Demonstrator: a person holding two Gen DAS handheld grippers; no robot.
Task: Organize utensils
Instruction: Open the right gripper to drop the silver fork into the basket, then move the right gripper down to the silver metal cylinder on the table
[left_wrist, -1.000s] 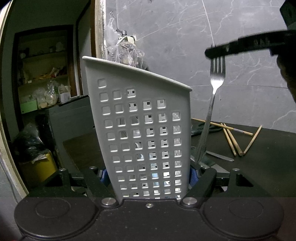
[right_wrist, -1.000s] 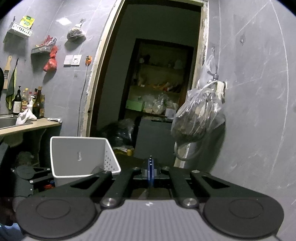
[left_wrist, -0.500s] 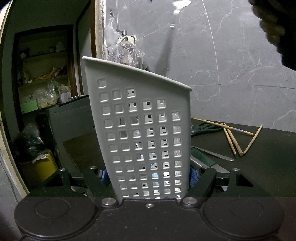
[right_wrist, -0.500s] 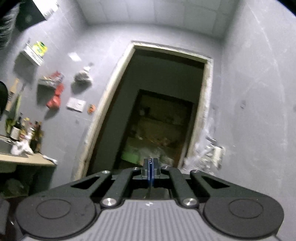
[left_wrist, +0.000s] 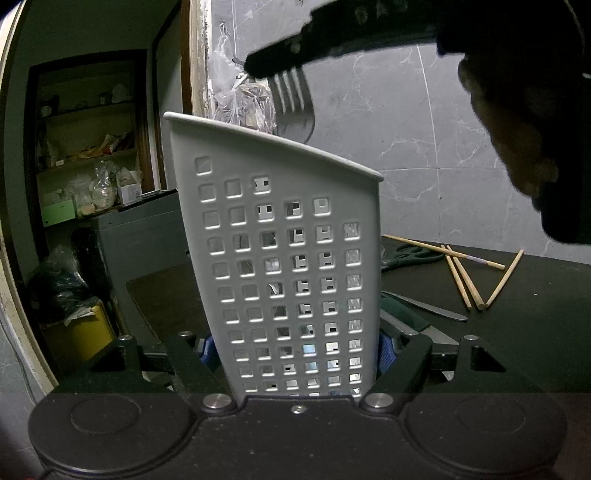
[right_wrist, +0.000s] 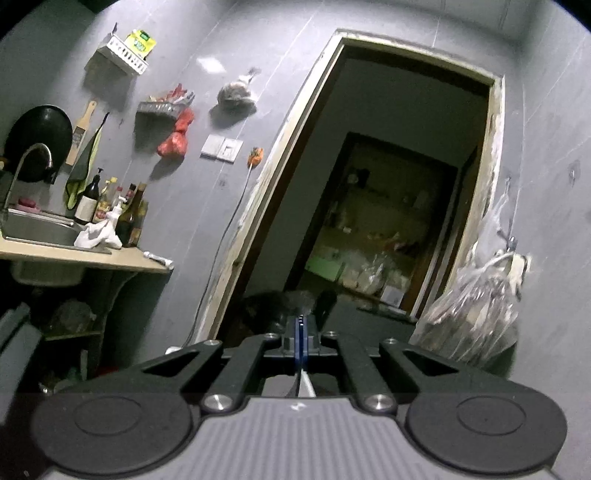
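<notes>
My left gripper (left_wrist: 295, 347) is shut on a white perforated utensil holder (left_wrist: 284, 258) and holds it upright on the dark table. In the left wrist view my right gripper (left_wrist: 258, 68) reaches in from the upper right above the holder's rim, shut on a metal fork (left_wrist: 293, 107). The fork hangs tines up, its handle hidden inside or behind the holder. In the right wrist view my right gripper (right_wrist: 300, 332) has its blue pads pressed together, with the fork's metal (right_wrist: 304, 384) showing just below them.
Wooden chopsticks (left_wrist: 465, 273), green-handled scissors (left_wrist: 410, 254) and a knife (left_wrist: 424, 308) lie on the dark table (left_wrist: 517, 332) right of the holder. A plastic bag (right_wrist: 472, 314) hangs on the marble wall. A doorway and a sink counter (right_wrist: 74, 251) lie to the left.
My right gripper lifted the fork out of the left wrist view, then came back down over the holder's rim. The fork now stands behind the rim. The holder has not moved.
</notes>
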